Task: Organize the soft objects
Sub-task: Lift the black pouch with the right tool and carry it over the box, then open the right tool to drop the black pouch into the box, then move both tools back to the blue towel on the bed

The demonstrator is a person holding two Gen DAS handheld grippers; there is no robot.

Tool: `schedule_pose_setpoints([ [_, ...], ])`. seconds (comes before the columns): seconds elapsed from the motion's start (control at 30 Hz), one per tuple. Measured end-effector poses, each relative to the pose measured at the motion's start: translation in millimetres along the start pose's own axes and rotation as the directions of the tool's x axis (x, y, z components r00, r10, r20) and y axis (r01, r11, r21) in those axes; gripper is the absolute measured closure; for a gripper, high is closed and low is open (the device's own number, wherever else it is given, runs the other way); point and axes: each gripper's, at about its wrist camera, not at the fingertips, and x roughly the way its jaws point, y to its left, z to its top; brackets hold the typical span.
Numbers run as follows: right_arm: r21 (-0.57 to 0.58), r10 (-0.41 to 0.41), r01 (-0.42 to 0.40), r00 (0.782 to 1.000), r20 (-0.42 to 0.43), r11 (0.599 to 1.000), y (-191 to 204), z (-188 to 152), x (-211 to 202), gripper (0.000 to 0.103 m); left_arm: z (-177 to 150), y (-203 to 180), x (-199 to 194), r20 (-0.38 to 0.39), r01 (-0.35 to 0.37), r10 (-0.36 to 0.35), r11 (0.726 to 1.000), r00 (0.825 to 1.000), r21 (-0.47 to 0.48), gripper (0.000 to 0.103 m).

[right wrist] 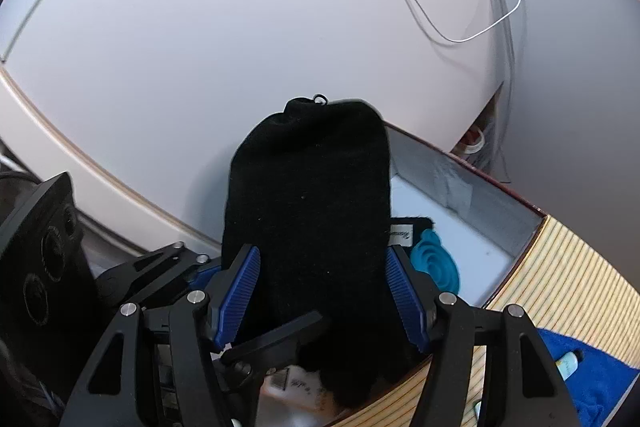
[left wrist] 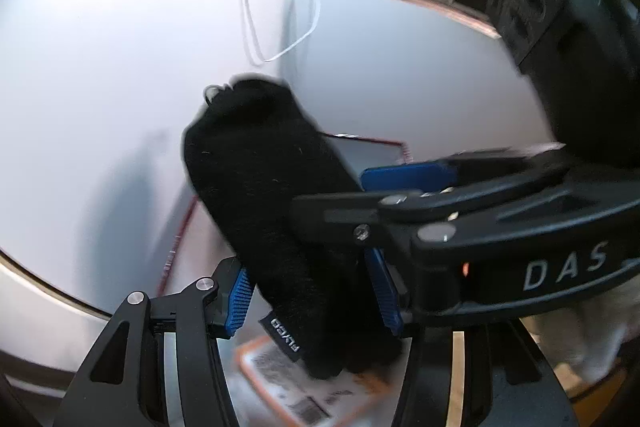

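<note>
A black knitted glove (left wrist: 256, 187) with a small label stands up between my left gripper's (left wrist: 312, 295) blue pads, which close on its lower part. My right gripper (right wrist: 322, 291) shows the same black glove (right wrist: 308, 203) between its blue pads, which touch its sides. The right gripper's body crosses the left wrist view from the right and its fingers (left wrist: 408, 179) reach the glove. One left finger (right wrist: 276, 339) lies across the glove's base in the right wrist view. The glove hangs above an open box (right wrist: 472, 187).
The box holds a teal object (right wrist: 436, 259) and a labelled dark item. A striped yellow mat (right wrist: 560, 279) and a blue cloth (right wrist: 592, 379) lie at the right. White cables (right wrist: 440, 23) run over the white table. A printed card (left wrist: 288, 379) lies below.
</note>
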Motion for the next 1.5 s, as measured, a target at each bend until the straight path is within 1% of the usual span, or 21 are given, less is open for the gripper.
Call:
schedule_pose_setpoints([
  [0.1,0.005,-0.025,0.025,1.000,0.006,1.000,-4.2,1.3,-2.1,0.042,-0.7,-4.5,5.5,-0.010,-0.058,0.058,0.998,0.998,0.024,0.053],
  [0.2,0.018,-0.034,0.033,0.999,0.016,0.999,-8.5,1.9,-8.2,0.042,-1.2,-3.1,5.8,-0.009,-0.077,0.077,0.997,0.997,0.026,0.053],
  [0.37,0.023,-0.044,0.043,0.999,0.020,0.999,-15.4,-4.4,-22.7,0.042,-2.5,4.5,0.7,-0.001,-0.079,0.080,0.997,0.997,0.011,0.053],
  [0.47,0.027,-0.058,0.057,0.998,0.028,0.998,-19.6,-10.0,-36.1,0.041,-6.0,-2.6,-8.0,0.008,-0.082,0.082,0.997,0.997,0.011,0.053],
  [0.53,0.026,-0.067,0.066,0.997,0.039,0.997,-24.3,-17.5,-53.1,0.041,-0.4,-4.9,-6.9,0.016,-0.075,0.075,0.997,0.997,0.012,0.053],
  [0.63,0.025,-0.085,0.083,0.994,0.064,0.996,-32.3,-31.7,-81.0,0.040,-5.4,-12.5,-19.2,0.038,-0.065,0.064,0.997,0.997,0.030,0.053],
  [0.7,0.026,-0.098,0.096,0.992,0.082,0.995,-39.3,-43.3,-99.4,0.037,-7.8,-18.0,-25.2,0.049,-0.057,0.055,0.998,0.997,0.038,0.053],
  [0.83,0.052,-0.138,0.133,0.984,0.108,0.990,-59.9,-72.3,-135.9,0.037,-12.1,-32.1,-36.0,0.065,-0.007,0.004,0.999,0.998,0.048,0.053],
  [0.97,0.078,-0.205,0.195,0.969,0.139,0.978,-83.0,-107.6,-173.2,0.036,-17.8,-53.5,-42.8,0.067,0.040,-0.045,0.997,0.997,0.073,0.053],
  [1.13,0.105,-0.280,0.267,0.951,0.135,0.958,-115.0,-150.5,-205.4,0.036,-25.2,-88.4,-42.8,0.050,0.110,-0.117,0.987,0.992,0.117,0.053],
  [1.27,0.156,-0.315,0.296,0.943,0.112,0.942,-140.5,-173.3,-213.5,0.036,-32.0,-114.9,-37.7,0.028,0.165,-0.170,0.977,0.985,0.138,0.053],
  [1.37,0.189,-0.309,0.288,0.946,0.094,0.939,-157.5,-186.9,-216.5,0.036,-37.4,-133.3,-29.7,-0.011,0.218,-0.219,0.965,0.976,0.147,0.053],
  [1.5,0.192,-0.307,0.293,0.950,0.050,0.937,-171.5,-200.7,-208.5,0.036,-45.4,-159.3,-13.3,-0.066,0.240,-0.231,0.954,0.971,0.181,0.053],
])
